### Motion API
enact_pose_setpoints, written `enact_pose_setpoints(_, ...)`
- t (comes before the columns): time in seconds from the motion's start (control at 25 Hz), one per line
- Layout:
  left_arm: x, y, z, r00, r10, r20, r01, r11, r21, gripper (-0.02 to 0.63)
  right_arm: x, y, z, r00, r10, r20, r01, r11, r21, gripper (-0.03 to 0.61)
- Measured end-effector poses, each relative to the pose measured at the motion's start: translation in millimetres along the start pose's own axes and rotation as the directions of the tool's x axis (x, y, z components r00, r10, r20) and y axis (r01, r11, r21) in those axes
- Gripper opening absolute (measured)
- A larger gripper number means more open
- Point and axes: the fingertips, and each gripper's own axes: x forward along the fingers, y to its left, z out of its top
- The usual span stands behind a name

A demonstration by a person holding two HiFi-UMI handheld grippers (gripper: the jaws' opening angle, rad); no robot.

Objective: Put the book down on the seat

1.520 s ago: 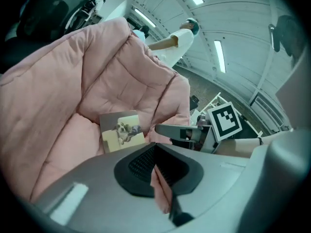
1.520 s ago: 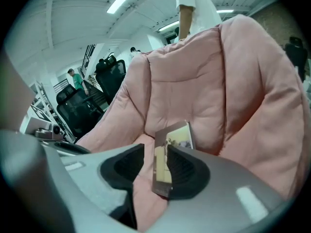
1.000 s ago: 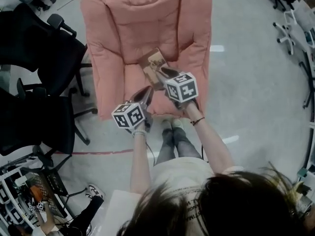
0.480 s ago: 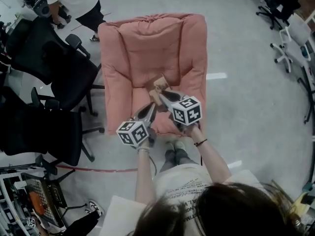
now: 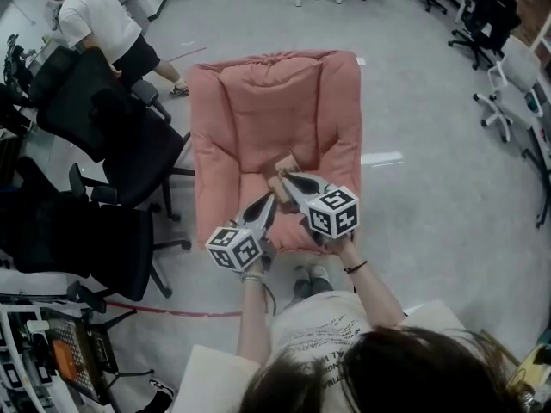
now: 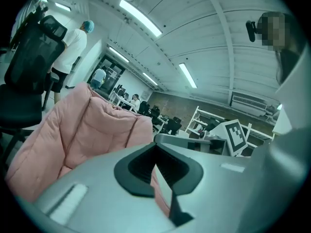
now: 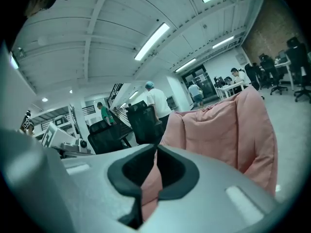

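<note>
Pink padded chair (image 5: pixel 258 101) fills the middle, with black office chairs (image 5: pixel 103 144) just beside it at left. Both grippers hang over the front of the seat (image 5: pixel 244 166). The left gripper (image 5: pixel 269 200) is clenched with nothing in it. The right gripper (image 5: pixel 287 179) has just been closing, also empty (only pink cushion shows past its jaws). The book (image 5: pixel 281 163) lies released on the seat, just beyond the right tips.
</note>
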Motion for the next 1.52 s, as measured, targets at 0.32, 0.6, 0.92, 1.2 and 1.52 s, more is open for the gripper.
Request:
enact_pose_setpoints(0.32, -5.9, -16.6, 9.8, 1.0, -0.028, 0.014, 0.028, 0.999, 0.045, -0.002, -14.4, 13.4, 10.6, 0.999, 0.028, 0.043, -0.028, 1.0, -0.005, 0.003)
enact_pose_setpoints(0.6, -8.4, -14.8, 9.3, 1.0, -0.018, 0.017, 0.017, 0.998, 0.059, -0.002, -19.2, 18.3, 13.9, 0.998, 0.05, 0.047, -0.048, 0.998, -0.033, 0.003)
enact_pose_setpoints(0.92, -5.2, -17.5, 8.6, 1.0, -0.017, 0.01, 0.016, 0.998, 0.062, -0.002, -22.0, 15.9, 14.2, 0.997, 0.059, 0.045, -0.057, 0.997, -0.043, 0.003)
enact_pose_setpoints(1.2, -5.2, -16.1, 6.4, 1.0, -0.016, 0.001, 0.016, 0.998, 0.055, -0.002, -22.5, 16.9, 14.6, 0.996, 0.07, 0.051, -0.068, 0.997, -0.034, 0.003)
enact_pose_setpoints(1.52, -4.2, -11.6, 5.1, 1.0, -0.016, -0.002, 0.016, 0.999, 0.052, -0.002, -19.5, 18.1, 16.3, 0.995, 0.082, 0.058, -0.08, 0.996, -0.042, 0.003)
